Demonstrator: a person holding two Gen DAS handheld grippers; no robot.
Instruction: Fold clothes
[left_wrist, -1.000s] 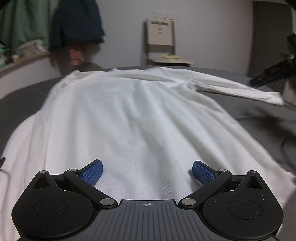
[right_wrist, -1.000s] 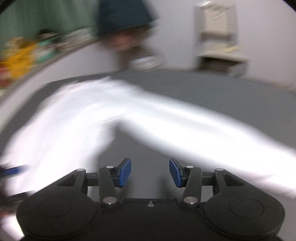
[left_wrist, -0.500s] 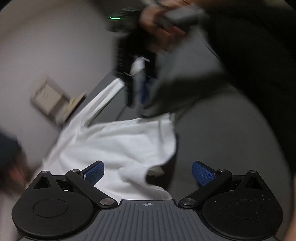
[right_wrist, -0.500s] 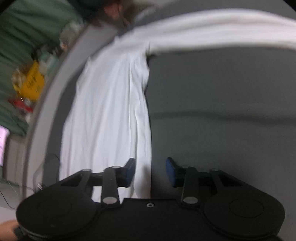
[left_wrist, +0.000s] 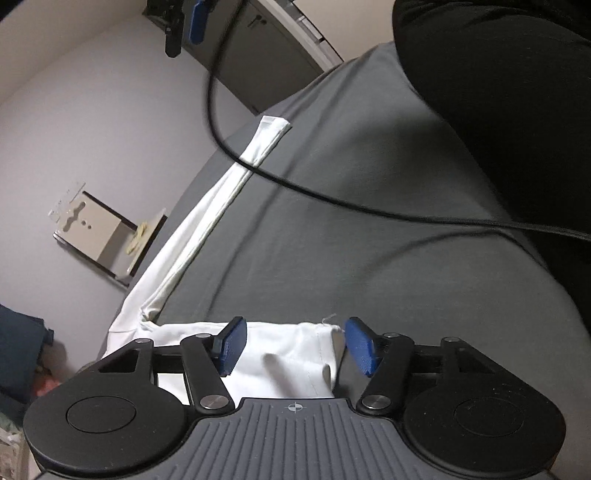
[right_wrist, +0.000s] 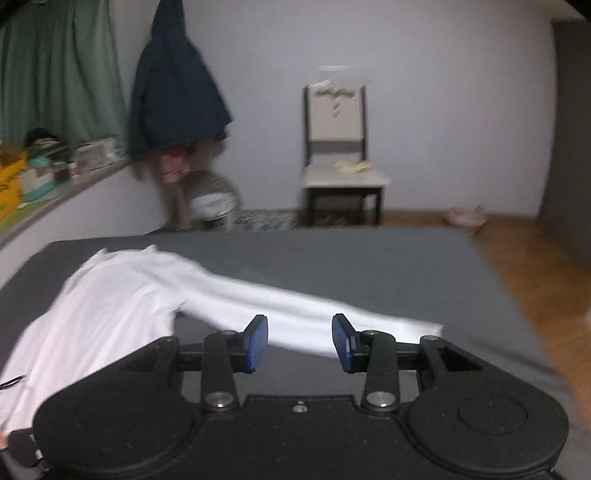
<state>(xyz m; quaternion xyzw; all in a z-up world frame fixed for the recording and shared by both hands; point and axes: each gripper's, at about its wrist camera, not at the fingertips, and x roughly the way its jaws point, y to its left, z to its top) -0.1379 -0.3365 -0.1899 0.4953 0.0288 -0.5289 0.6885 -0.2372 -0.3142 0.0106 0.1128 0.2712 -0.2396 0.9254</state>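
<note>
**White shirt flat on the bed, both hand-held grippers spread**

The left hand-held gripper (left_wrist: 291, 345) had its blue pads spread apart, with the hem corner of the white shirt (left_wrist: 284, 354) lying between and under them; whether either pad touched the cloth could not be told. Only this tilted view showed the sleeve (left_wrist: 221, 199) running far across the grey bed (left_wrist: 369, 258) to its cuff, a black cable (left_wrist: 332, 195) crossing over the sleeve, and the person's dark clothing (left_wrist: 498, 92) at the right.

The right hand-held gripper (right_wrist: 299, 341) was also spread and held nothing. Its level view alone showed the shirt (right_wrist: 110, 306) lying at the left of the bed (right_wrist: 332, 258), its sleeve (right_wrist: 314, 306) stretched rightward just beyond the pads. Farther off stood a chair (right_wrist: 340, 147) against the wall, a dark jacket (right_wrist: 177, 85) hanging, a green curtain (right_wrist: 55, 66) and wooden floor (right_wrist: 535, 280).

Half a second earlier the left view was blurred, with the other gripper and a hand above the hem; now it was sharp and the hem sat closer in. The right view had looked steeply down the shirt's edge; now it faced the room, level.
</note>
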